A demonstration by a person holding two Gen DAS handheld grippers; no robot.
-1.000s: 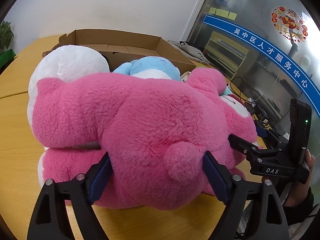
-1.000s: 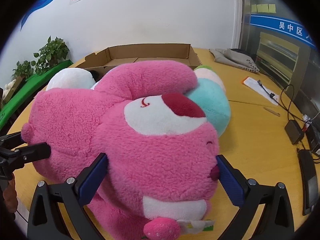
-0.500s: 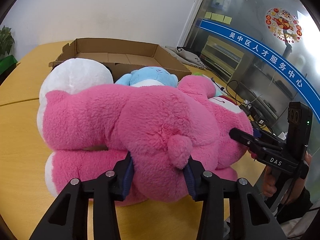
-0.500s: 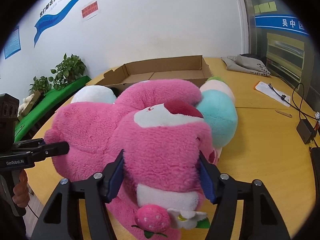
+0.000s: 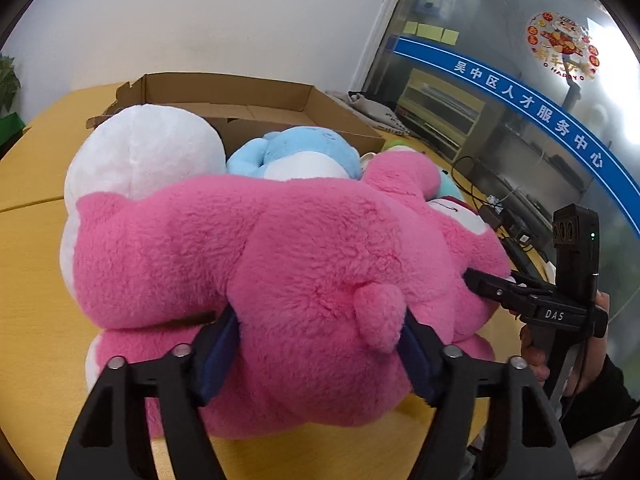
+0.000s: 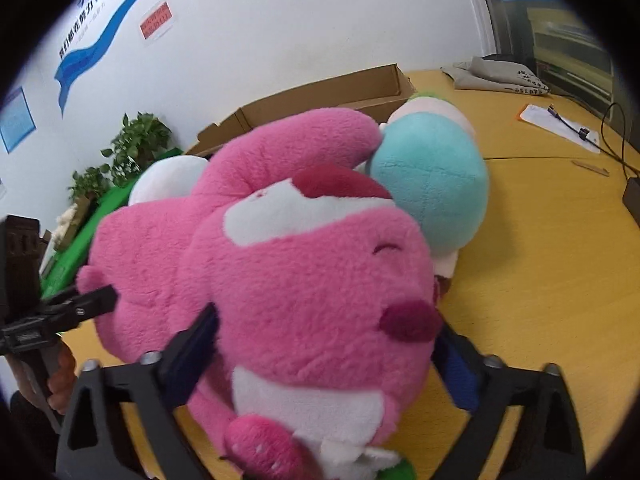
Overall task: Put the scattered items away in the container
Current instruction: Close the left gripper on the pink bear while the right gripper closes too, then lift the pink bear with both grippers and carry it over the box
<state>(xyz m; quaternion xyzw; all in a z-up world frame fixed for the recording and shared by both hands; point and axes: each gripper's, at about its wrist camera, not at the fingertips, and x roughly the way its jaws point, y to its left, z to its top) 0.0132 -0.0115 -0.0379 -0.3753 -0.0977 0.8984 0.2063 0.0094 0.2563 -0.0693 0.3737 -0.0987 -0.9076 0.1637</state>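
A big pink plush bear [image 5: 280, 264] lies on the yellow table [image 5: 28, 248]. My left gripper [image 5: 320, 340] is shut on its rear, by the small tail. My right gripper [image 6: 328, 348] is shut on its head [image 6: 320, 280] and has it tilted. The right gripper also shows at the right of the left wrist view [image 5: 520, 292], and the left gripper at the left of the right wrist view [image 6: 84, 304]. Behind the bear lie a white plush [image 5: 148, 152], a blue plush [image 5: 304, 152] and a teal plush [image 6: 432, 184]. The open cardboard box [image 5: 240, 96] stands behind them.
Cables and black adapters [image 6: 616, 128] lie on the table's right side with a paper sheet [image 6: 556, 124] and a grey cloth [image 6: 500, 76]. Green plants [image 6: 132, 148] stand at the left by the wall. A glass wall [image 5: 520, 100] is at the right.
Both grippers closed from wide open onto the pink bear. The bear's head has tilted and come closer to the right camera.
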